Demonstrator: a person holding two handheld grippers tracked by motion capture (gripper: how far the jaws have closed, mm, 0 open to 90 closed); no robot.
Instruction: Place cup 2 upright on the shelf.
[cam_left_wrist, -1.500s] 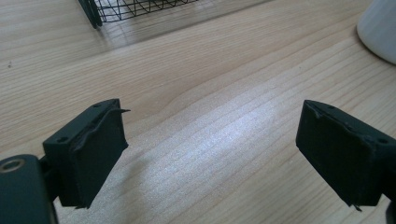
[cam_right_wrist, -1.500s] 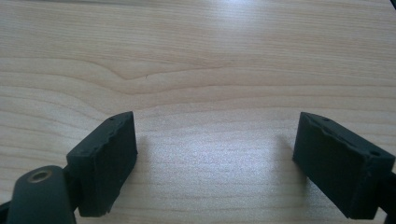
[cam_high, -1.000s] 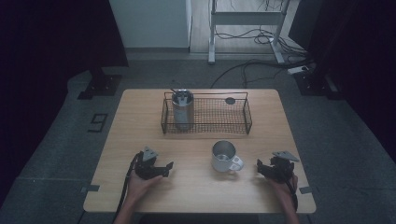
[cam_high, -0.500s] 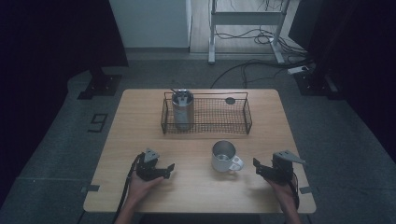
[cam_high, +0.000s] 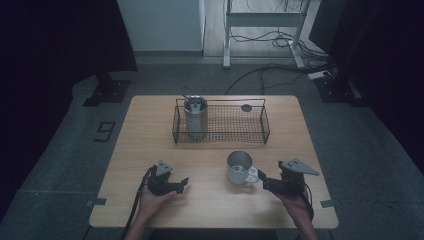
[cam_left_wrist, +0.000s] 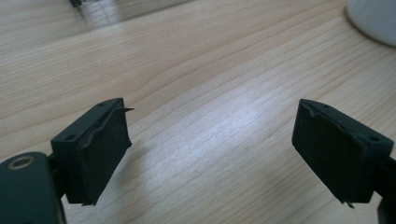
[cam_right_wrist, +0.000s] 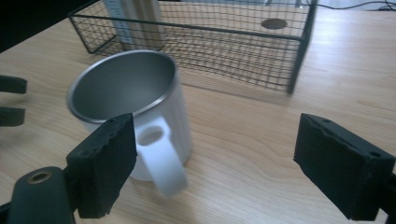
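A white mug (cam_high: 239, 168) with a steel inside stands upright on the wooden table (cam_high: 150, 130), its handle turned toward my right gripper (cam_high: 263, 180). That gripper is open, lifted a little off the table, its jaws pointing left at the handle. In the right gripper view the mug (cam_right_wrist: 135, 102) stands just ahead, its handle beside the left jaw of my right gripper (cam_right_wrist: 217, 137), untouched. My left gripper (cam_high: 184, 183) rests left of the mug, open. In the left gripper view the left gripper (cam_left_wrist: 212, 135) has only bare wood between its jaws, and the mug's edge (cam_left_wrist: 373, 23) is at top right.
A black wire basket (cam_high: 235, 125) sits at the back middle of the table. A steel tumbler (cam_high: 195, 117) stands in its left end and a small dark disc (cam_high: 246, 107) lies at its back right. The basket's near wall (cam_right_wrist: 299, 51) is behind the mug.
My right gripper has risen and shifted left, closer to the mug's handle. The left gripper and the mug have stayed where they were.
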